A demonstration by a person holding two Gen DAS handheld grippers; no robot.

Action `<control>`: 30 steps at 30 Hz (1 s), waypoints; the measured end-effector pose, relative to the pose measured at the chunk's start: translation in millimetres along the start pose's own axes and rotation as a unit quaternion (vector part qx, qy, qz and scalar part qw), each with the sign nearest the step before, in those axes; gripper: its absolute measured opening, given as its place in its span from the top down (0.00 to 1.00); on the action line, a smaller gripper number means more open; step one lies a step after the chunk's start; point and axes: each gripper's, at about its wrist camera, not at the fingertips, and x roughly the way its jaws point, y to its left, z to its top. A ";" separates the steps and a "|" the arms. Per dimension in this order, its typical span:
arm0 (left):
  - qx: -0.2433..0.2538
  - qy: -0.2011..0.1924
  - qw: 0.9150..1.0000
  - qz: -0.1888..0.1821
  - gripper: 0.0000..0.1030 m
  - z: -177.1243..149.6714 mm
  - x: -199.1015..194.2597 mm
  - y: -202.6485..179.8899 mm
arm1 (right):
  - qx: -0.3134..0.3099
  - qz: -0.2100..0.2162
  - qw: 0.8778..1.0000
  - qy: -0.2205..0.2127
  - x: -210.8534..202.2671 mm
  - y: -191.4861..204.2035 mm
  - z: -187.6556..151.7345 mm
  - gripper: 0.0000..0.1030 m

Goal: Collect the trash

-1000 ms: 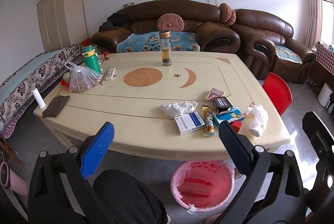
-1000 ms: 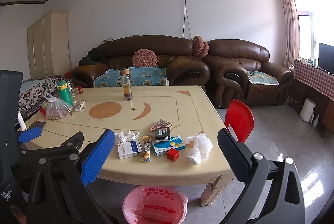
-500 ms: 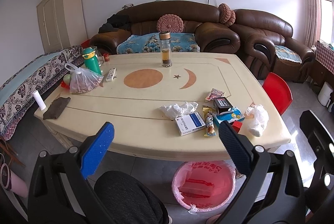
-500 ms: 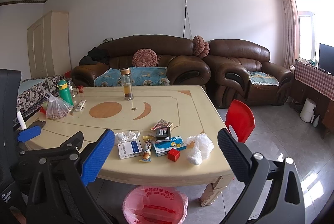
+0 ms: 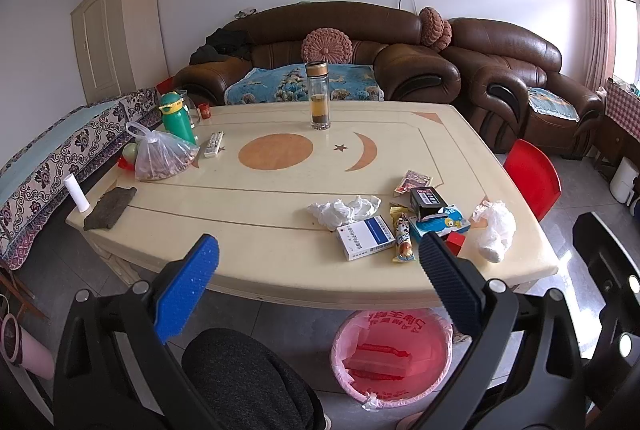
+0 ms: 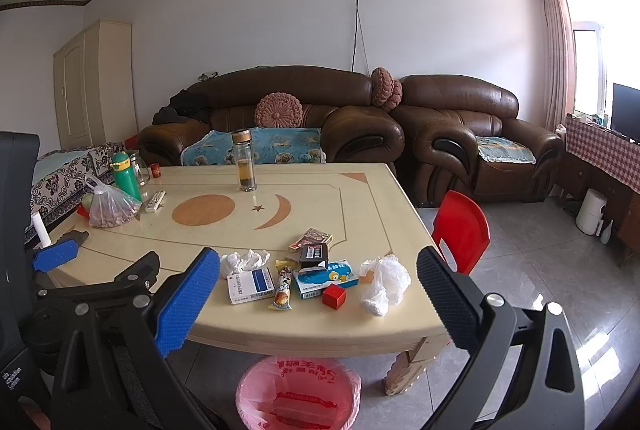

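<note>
Tongs (image 5: pixel 316 270) splayed (ribbed pads), crumpled tissue (image 5: pixel 344 207)

Cream table (image 5: pixel 256 213) — orange moon inlay; pink-lined bin (image 6: pixel 298 396); red cube (image 6: pixel 334 296); green flask (image 5: pixel 178 117).

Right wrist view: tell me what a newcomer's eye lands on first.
The litter bunched at the near right end of the cream table: a crumpled white tissue, a blue-and-white box, a snack wrapper, a small red cube and a crumpled plastic bag. Below that edge stands a pink-lined trash bin. Both the right gripper and left gripper are open, holding nothing.
</note>
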 end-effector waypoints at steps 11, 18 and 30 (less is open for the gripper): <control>0.001 0.000 1.000 0.001 0.05 0.0 0.0 0.6 | 0.002 0.000 1.000 0.001 2.3 0.2 -1.5 0.06; 0.001 0.002 1.000 0.002 0.05 0.0 -0.1 1.8 | 0.005 -0.001 1.000 0.004 5.4 -1.4 -2.5 0.06; 0.011 0.022 1.000 -0.006 0.05 -7.0 22.2 -3.8 | 0.017 -0.009 1.000 0.022 25.8 -16.1 -5.0 0.06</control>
